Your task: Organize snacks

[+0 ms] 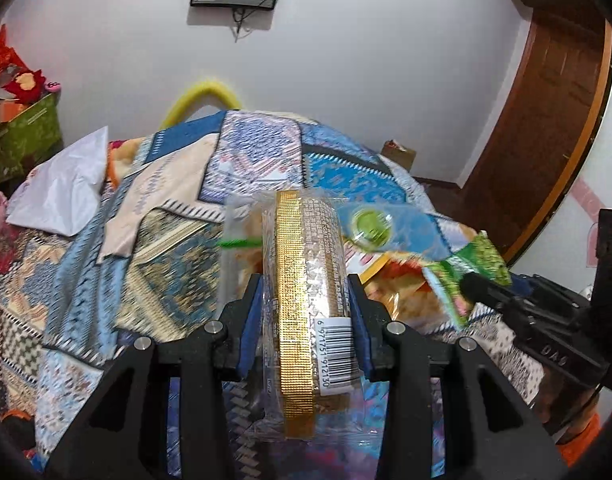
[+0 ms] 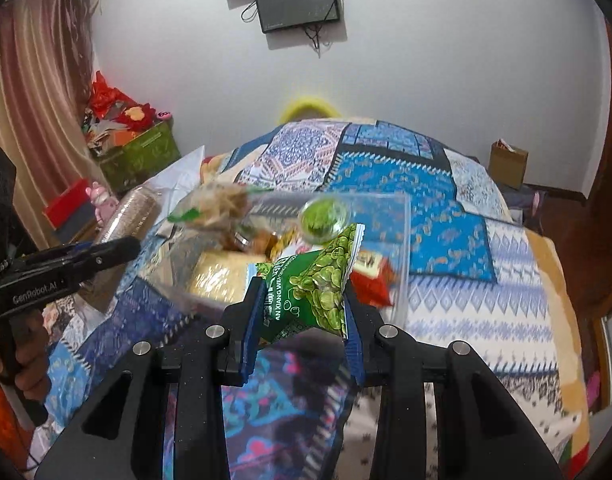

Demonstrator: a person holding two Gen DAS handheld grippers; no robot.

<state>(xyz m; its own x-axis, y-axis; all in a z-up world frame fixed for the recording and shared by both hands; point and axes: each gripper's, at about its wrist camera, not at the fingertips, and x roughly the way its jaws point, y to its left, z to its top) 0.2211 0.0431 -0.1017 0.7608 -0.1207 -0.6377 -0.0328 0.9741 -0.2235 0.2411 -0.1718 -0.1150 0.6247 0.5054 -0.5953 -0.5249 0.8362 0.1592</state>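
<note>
left claw grips biscuit roll; right claw grips pea packet.

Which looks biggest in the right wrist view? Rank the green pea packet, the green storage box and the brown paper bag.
1. Green pea packet, largest, though it sits in the right tongs next to the lens, so nearness inflates it.
2. Green storage box, by the curtain.
3. Brown paper bag, smallest and farthest.

We see the snack pile blocking the path ahead of both tools; the bed lies open to its right, white bag at left.
</note>
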